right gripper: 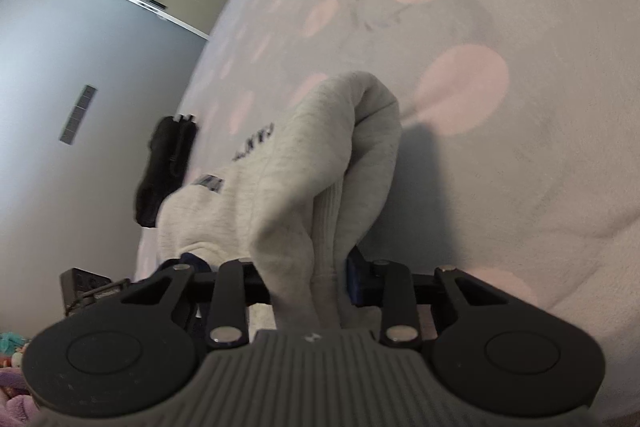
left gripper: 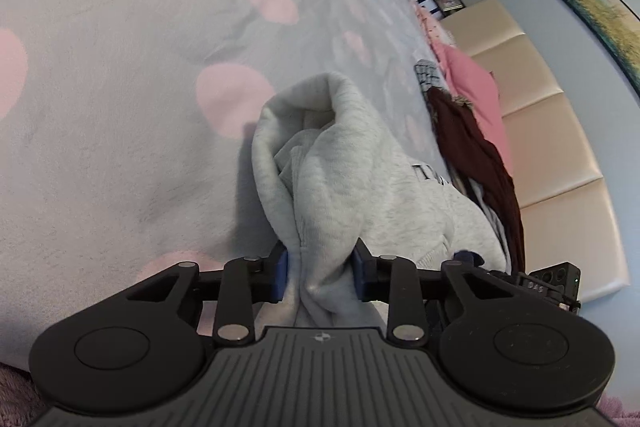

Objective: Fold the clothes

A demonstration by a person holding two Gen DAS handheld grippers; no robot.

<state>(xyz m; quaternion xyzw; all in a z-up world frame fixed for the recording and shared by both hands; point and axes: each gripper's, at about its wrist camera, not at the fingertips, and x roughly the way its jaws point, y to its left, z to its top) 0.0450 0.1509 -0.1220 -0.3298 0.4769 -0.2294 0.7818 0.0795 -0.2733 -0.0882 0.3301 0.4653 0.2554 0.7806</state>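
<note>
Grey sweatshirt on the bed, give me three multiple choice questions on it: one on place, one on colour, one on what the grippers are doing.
1. What does the grey sweatshirt lie on?
A. a spotted blanket
B. a wooden floor
C. a chair

2. What colour are the blanket's spots?
A. green
B. pink
C. yellow

3. What holds the sweatshirt?
A. neither gripper
B. the left gripper only
C. both grippers

Answers:
1. A, since the blanket spreads all around it.
2. B, since the round spots on the grey blanket are pink.
3. C, since the left gripper and the right gripper each pinch a bunch of its fabric between their pads.
</note>
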